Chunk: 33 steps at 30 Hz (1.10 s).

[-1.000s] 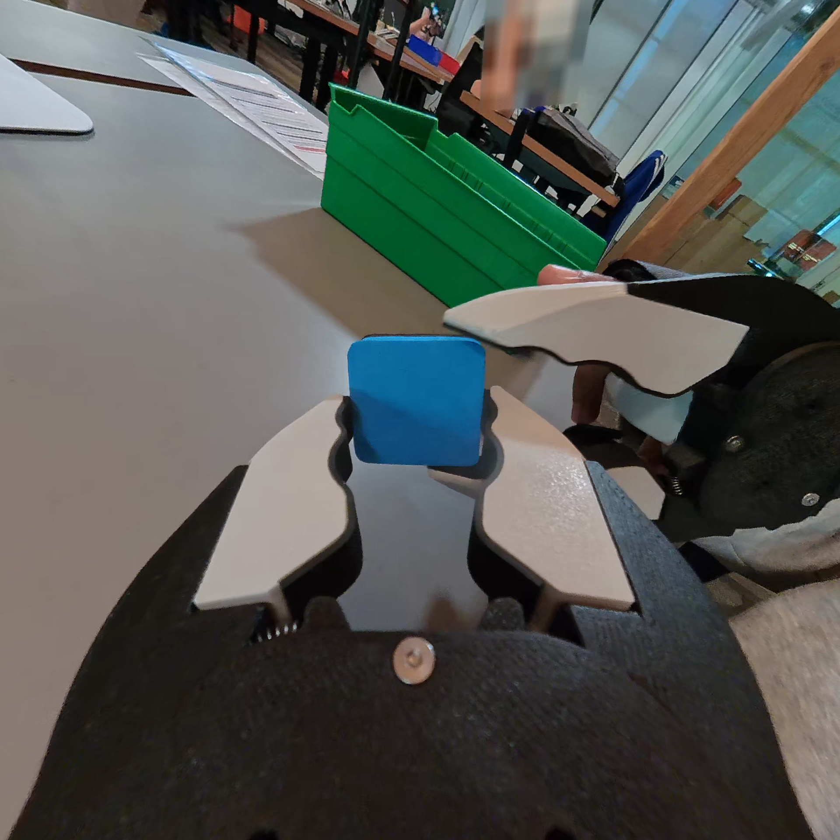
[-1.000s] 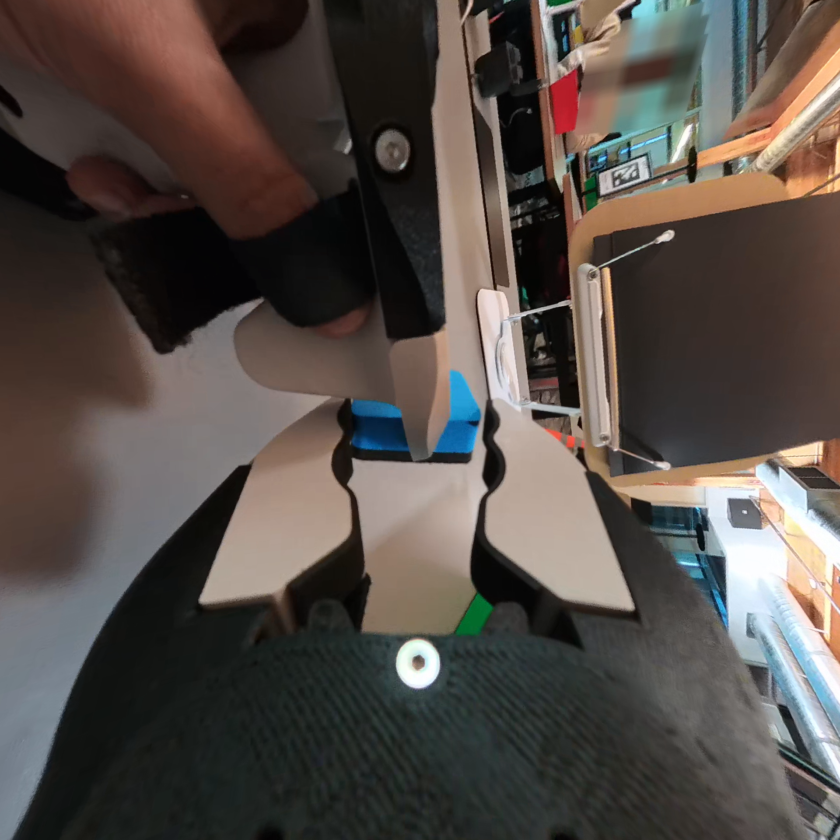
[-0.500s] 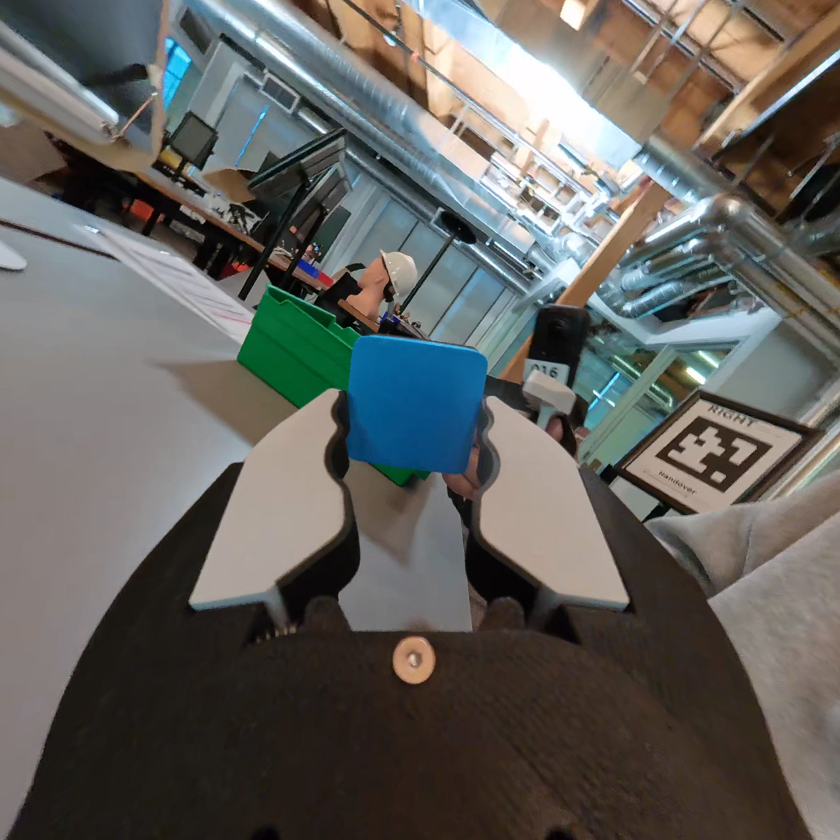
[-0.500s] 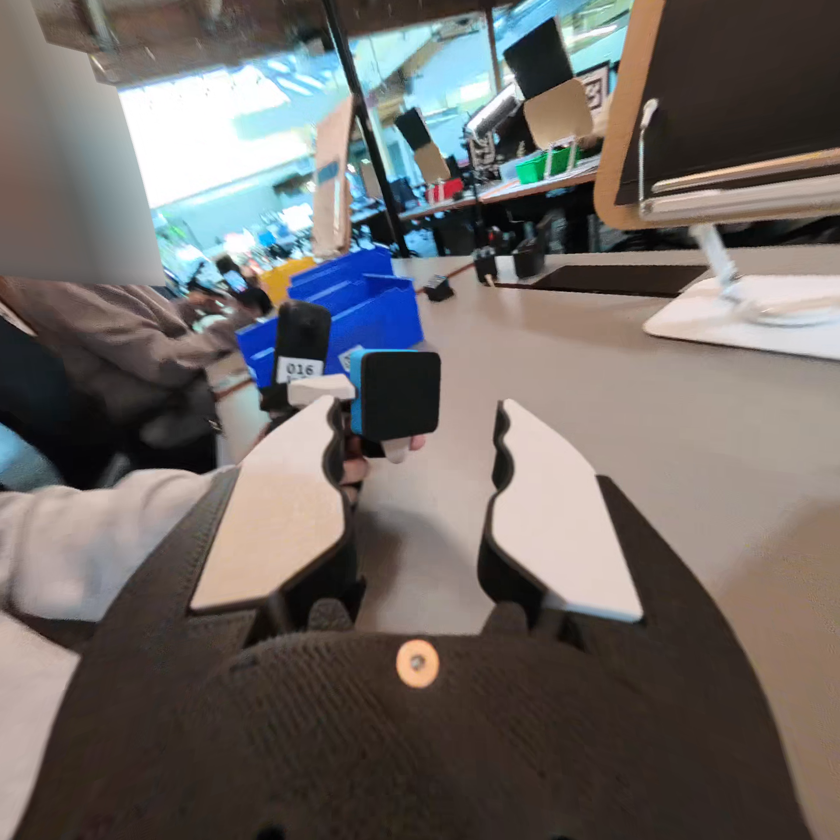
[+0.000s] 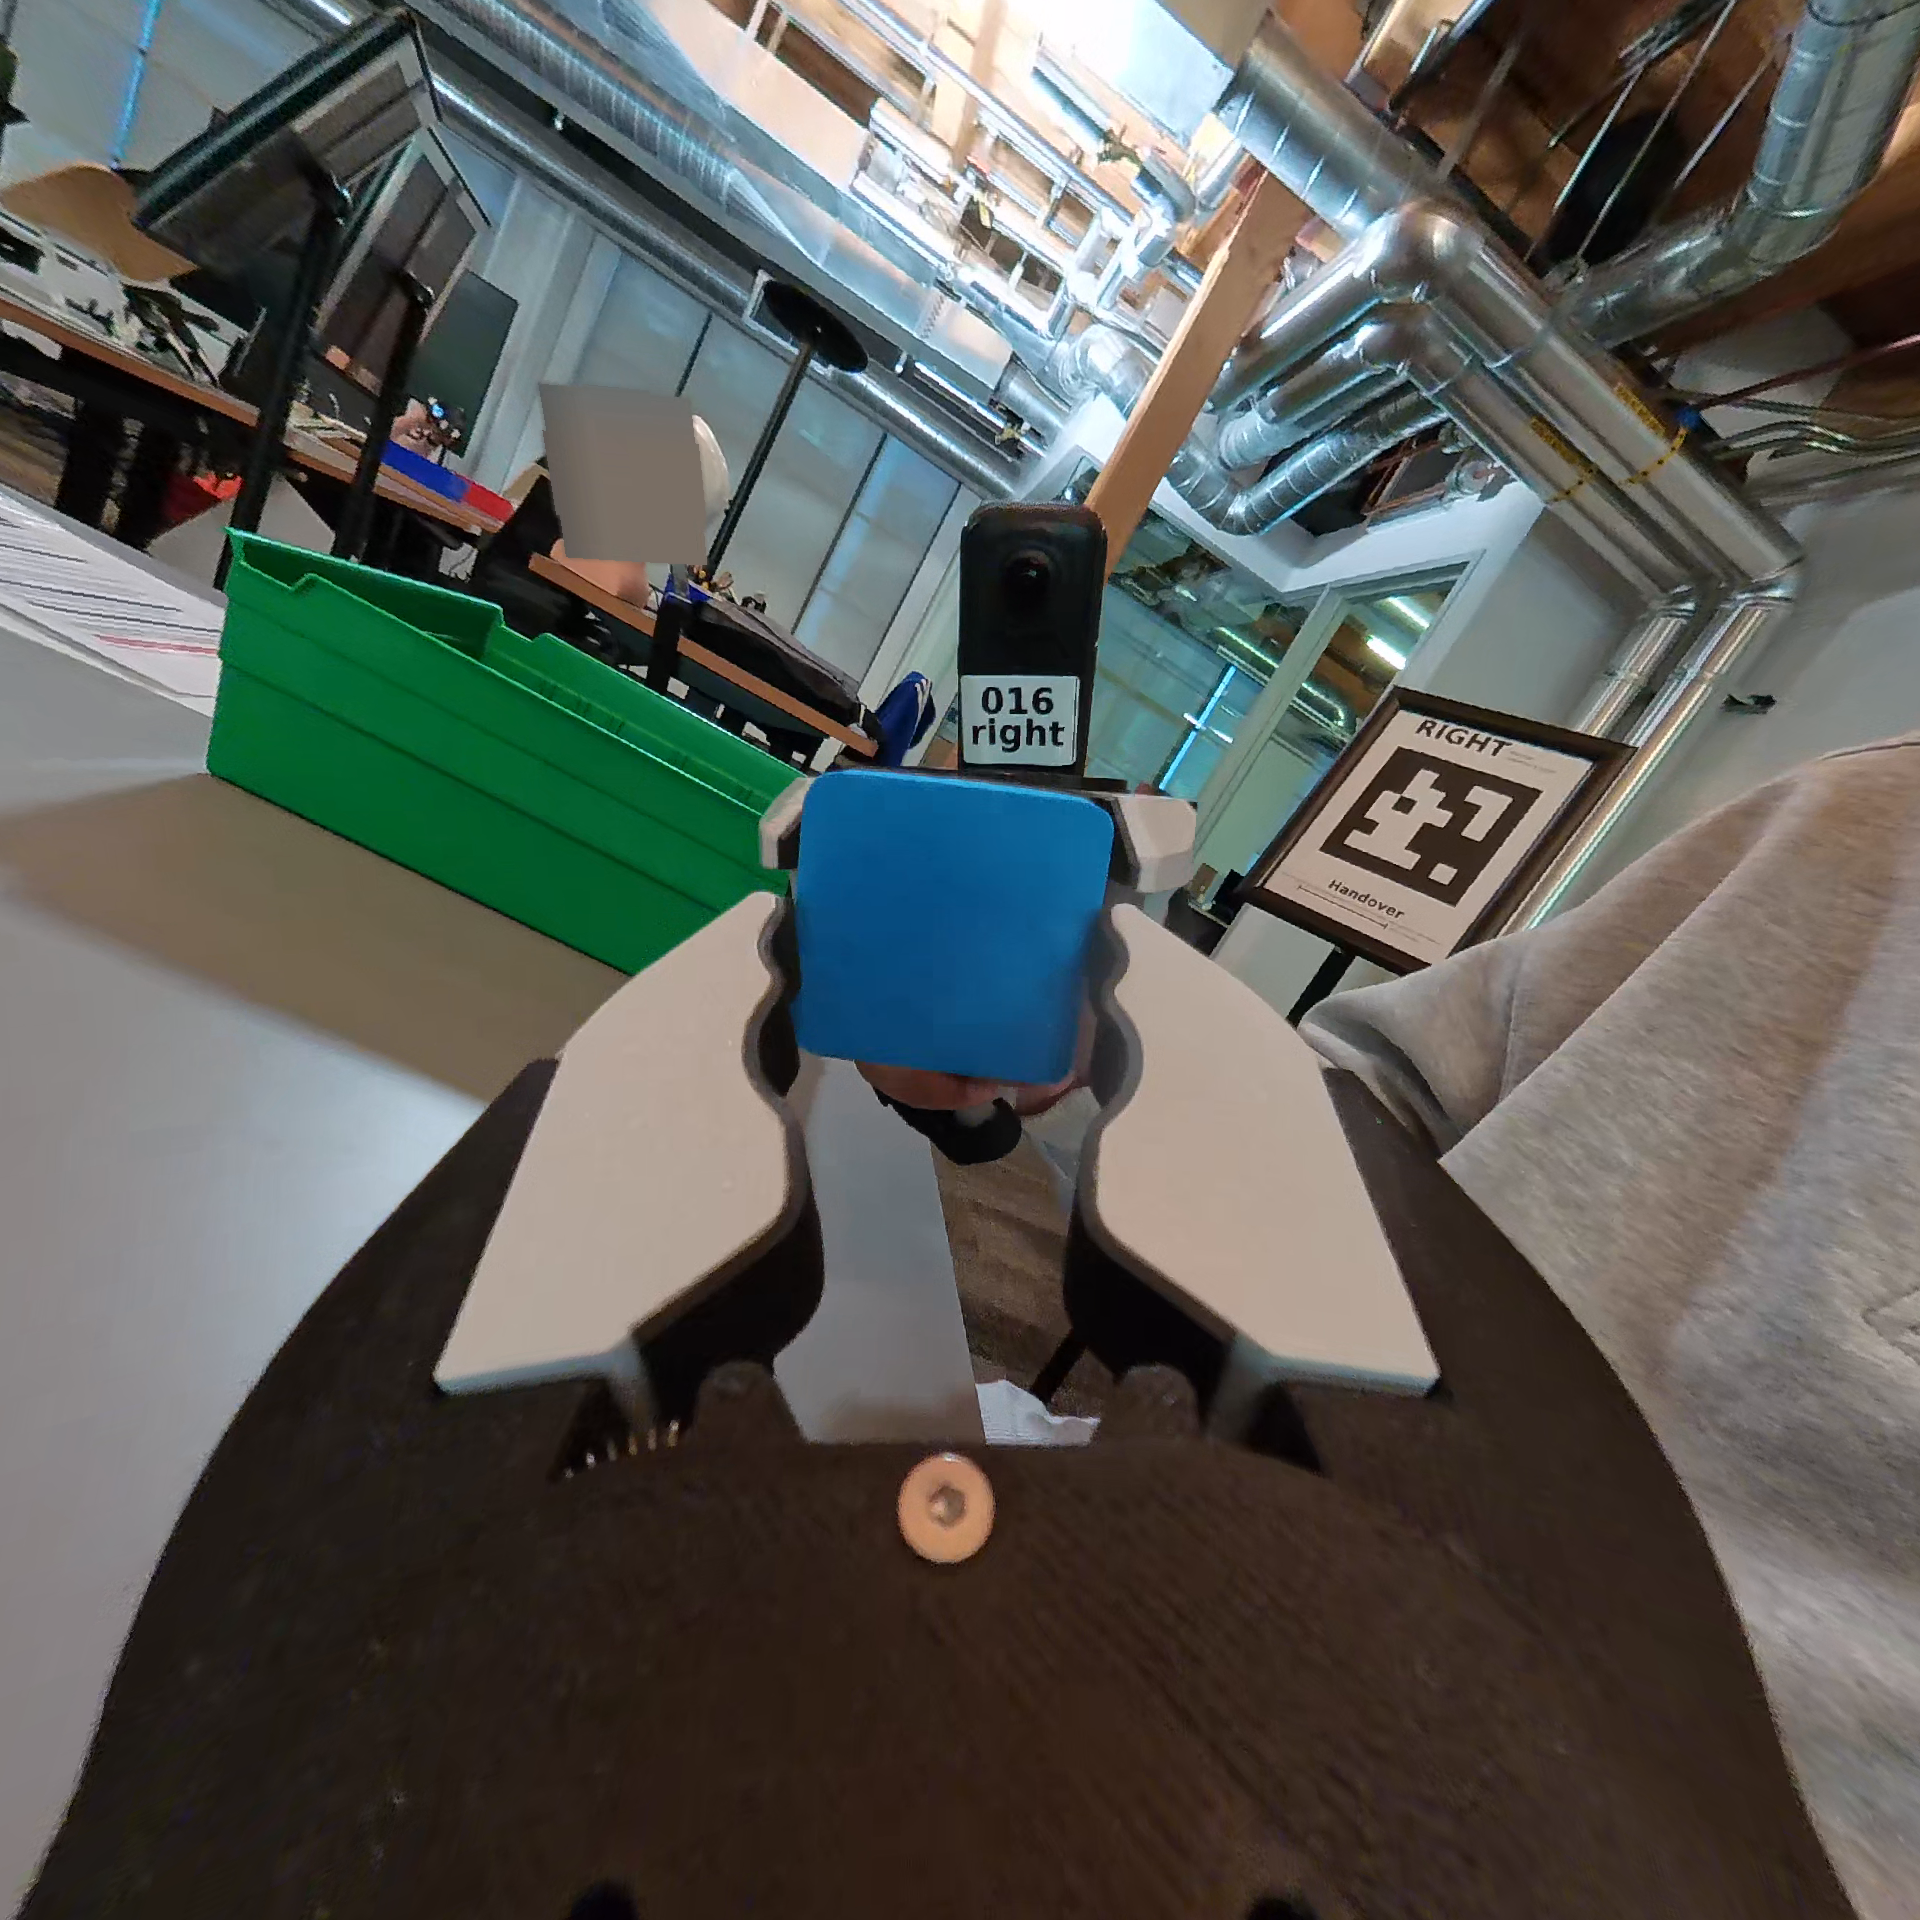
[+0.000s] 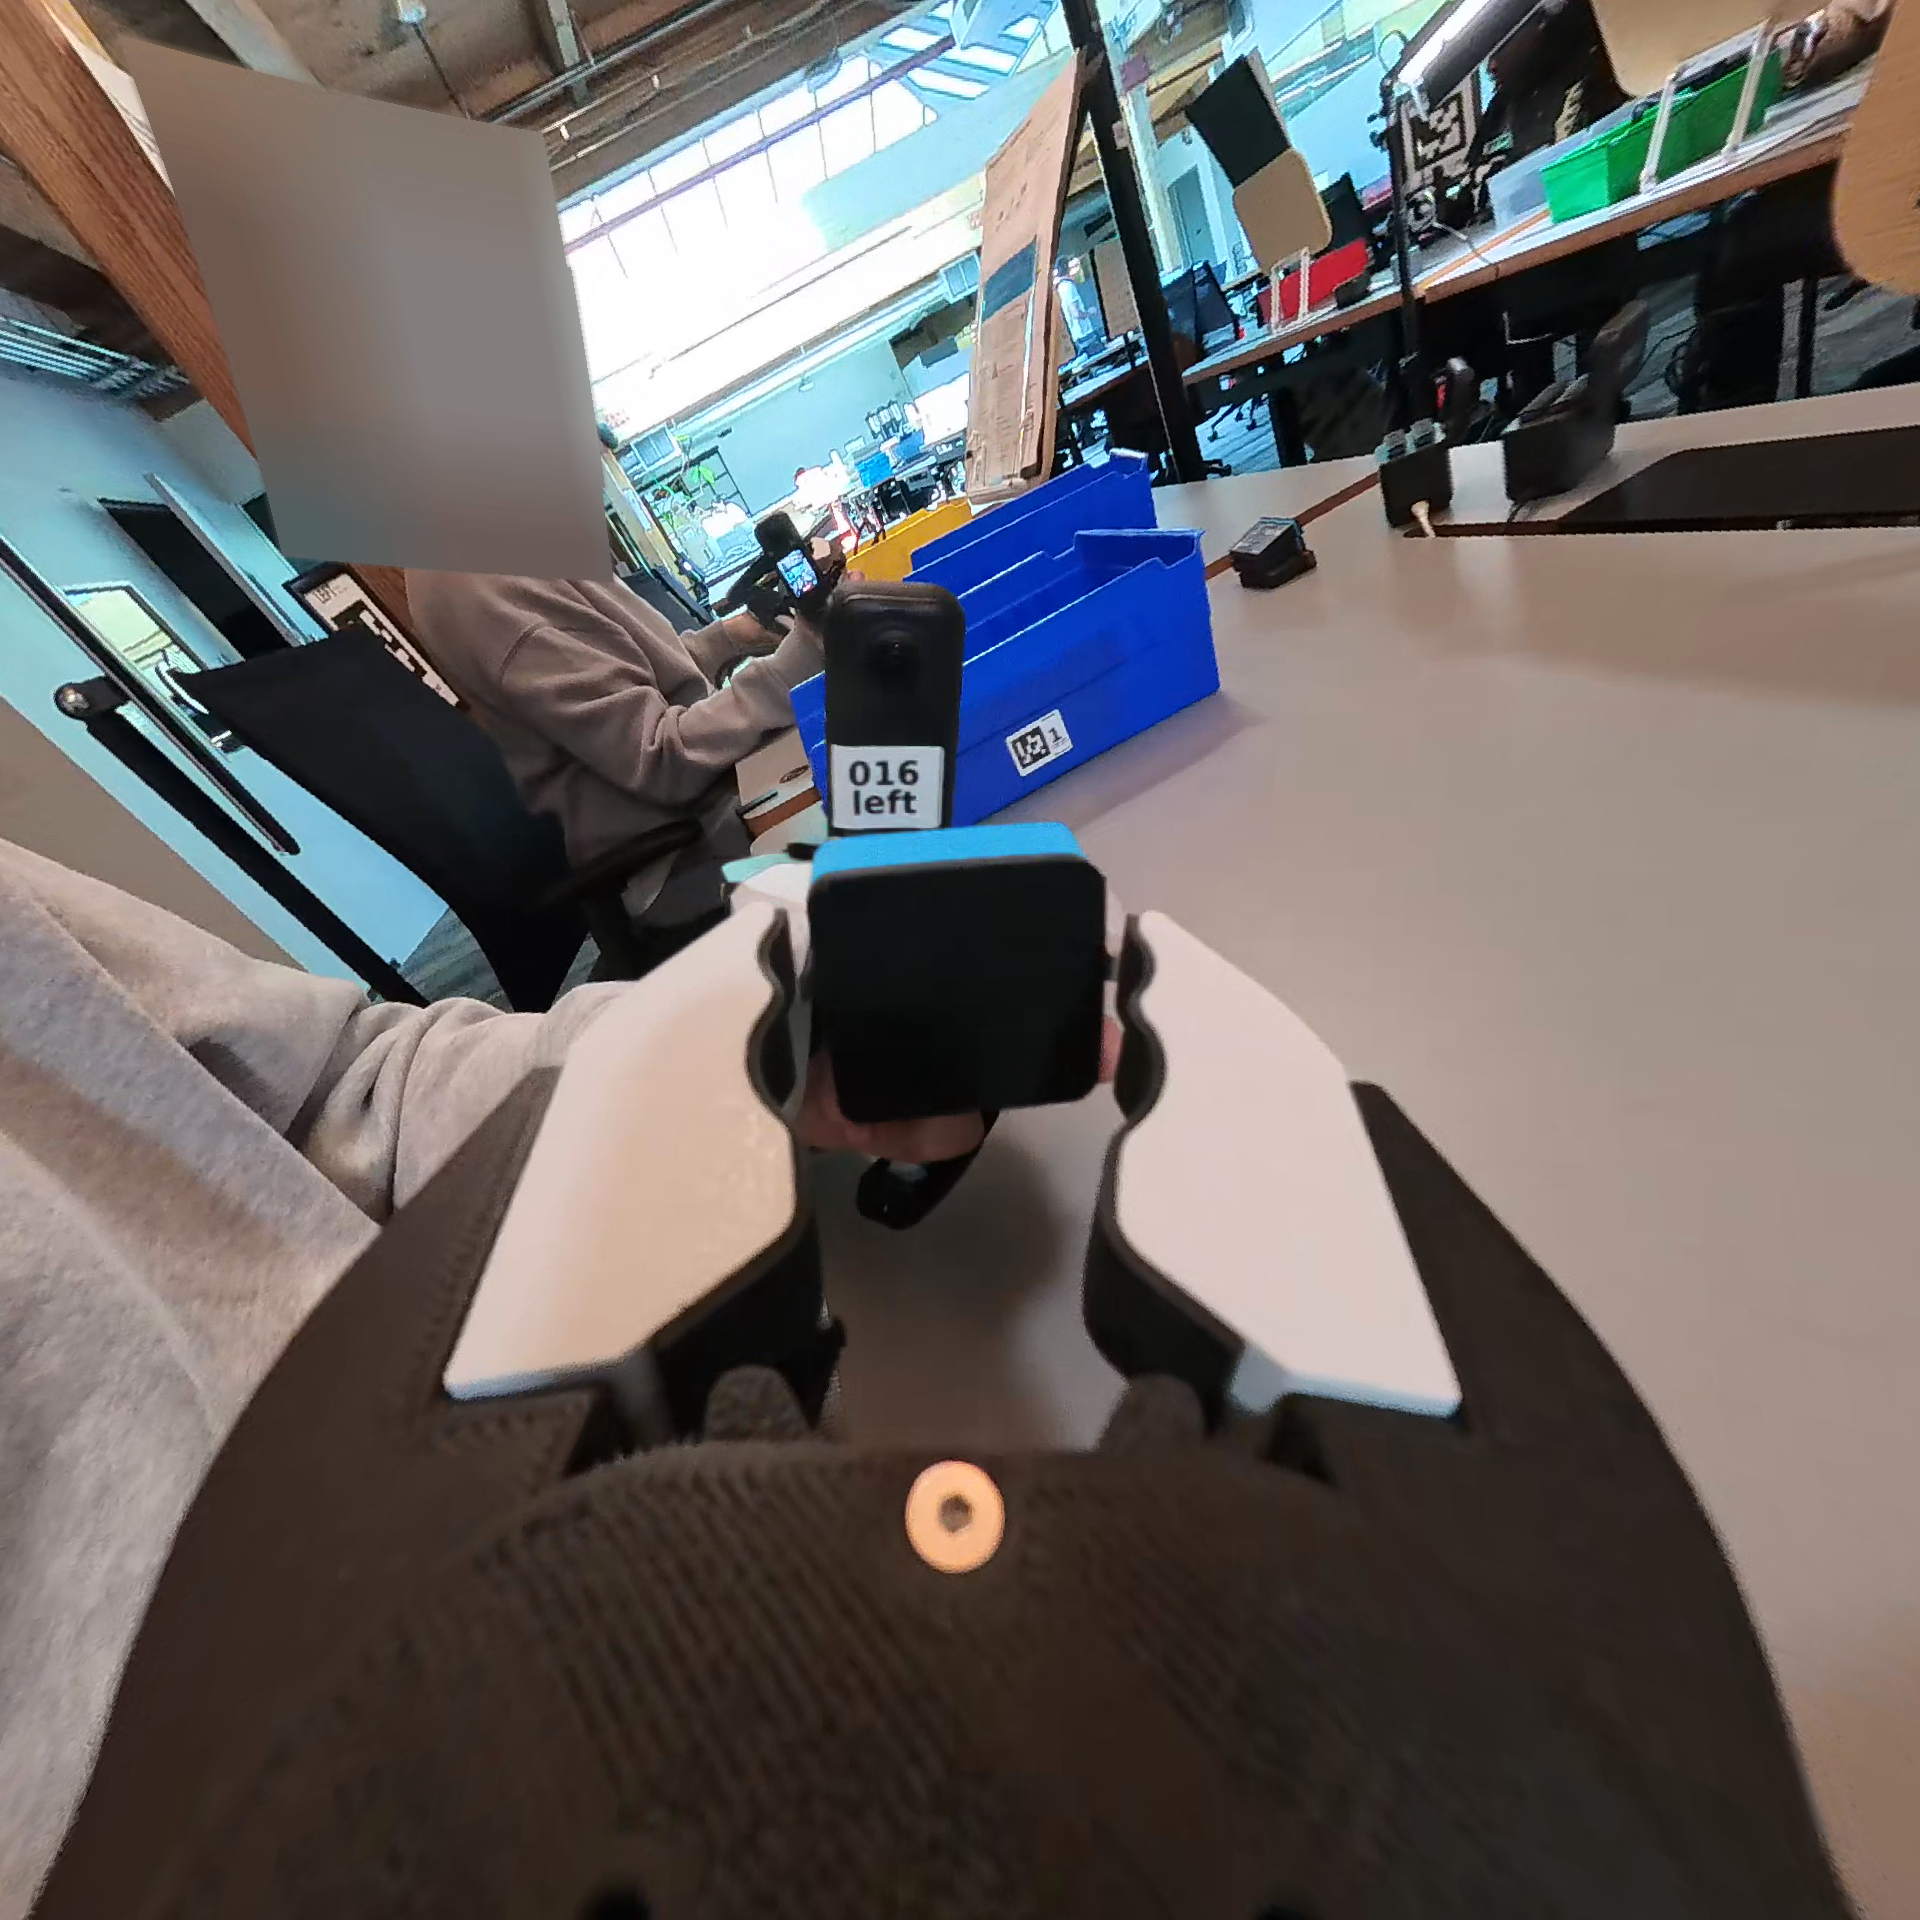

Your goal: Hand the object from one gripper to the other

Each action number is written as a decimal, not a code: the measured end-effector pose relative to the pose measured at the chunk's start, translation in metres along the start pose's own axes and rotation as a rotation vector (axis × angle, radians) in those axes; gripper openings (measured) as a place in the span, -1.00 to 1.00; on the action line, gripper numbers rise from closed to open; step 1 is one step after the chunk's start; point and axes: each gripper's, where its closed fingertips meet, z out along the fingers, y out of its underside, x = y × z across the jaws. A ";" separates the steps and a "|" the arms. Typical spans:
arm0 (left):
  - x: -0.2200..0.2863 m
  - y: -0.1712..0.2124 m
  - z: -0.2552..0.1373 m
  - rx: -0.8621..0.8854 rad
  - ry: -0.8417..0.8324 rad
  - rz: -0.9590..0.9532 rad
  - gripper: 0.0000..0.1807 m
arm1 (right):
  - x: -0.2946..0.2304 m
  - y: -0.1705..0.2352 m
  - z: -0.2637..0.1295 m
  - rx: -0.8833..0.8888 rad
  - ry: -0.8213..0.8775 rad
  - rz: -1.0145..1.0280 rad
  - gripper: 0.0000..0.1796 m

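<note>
A square foam block, blue on one face [image 5: 940, 935] and black on the other [image 6: 956, 997], is held upright in the air above the grey table. My left gripper [image 5: 943, 925] is shut on its two side edges. My right gripper [image 6: 956, 935] faces the left one head-on. Its fingers are open and flank the same block, with a thin gap showing at the right finger [image 6: 1195, 1049]. In the left wrist view, the right gripper's fingertips [image 5: 1151, 844] show just behind the block, under its black camera [image 5: 1029, 634]. A hand shows below the block in both views.
A green bin [image 5: 468, 727] stands on the grey table [image 5: 208, 1091] to the left. A blue bin [image 6: 1070, 665] and small black devices [image 6: 1268, 551] lie farther off. A framed marker sign [image 5: 1423, 831] stands at the right. A person [image 6: 582, 707] sits behind. Grey sleeves [image 5: 1662, 1195] fill the sides. My left and right fingertips are right by each other.
Both grippers rose from the table and turned level to face each other. The left kept hold of the block. The open right gripper moved in until its fingers flank the block.
</note>
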 end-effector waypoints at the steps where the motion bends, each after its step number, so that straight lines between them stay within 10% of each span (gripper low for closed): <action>1: 0.000 0.002 0.001 -0.010 0.000 0.002 -0.40 | -0.001 0.000 0.000 -0.003 0.001 -0.003 -0.35; 10: 0.001 0.003 0.002 -0.014 -0.006 0.012 -0.39 | 0.000 -0.001 0.000 0.003 0.011 -0.021 -0.39; 19: -0.016 0.006 0.002 -0.085 -0.228 0.311 0.07 | 0.024 -0.017 -0.024 0.081 -0.001 0.231 -0.40; 26: -0.014 0.024 0.009 -0.225 -0.357 0.766 -0.01 | 0.021 0.016 -0.016 -0.118 -0.135 0.626 -0.40; 33: -0.014 0.031 0.011 -0.260 -0.350 0.797 -0.24 | 0.011 0.027 -0.015 -0.162 -0.290 0.849 -0.40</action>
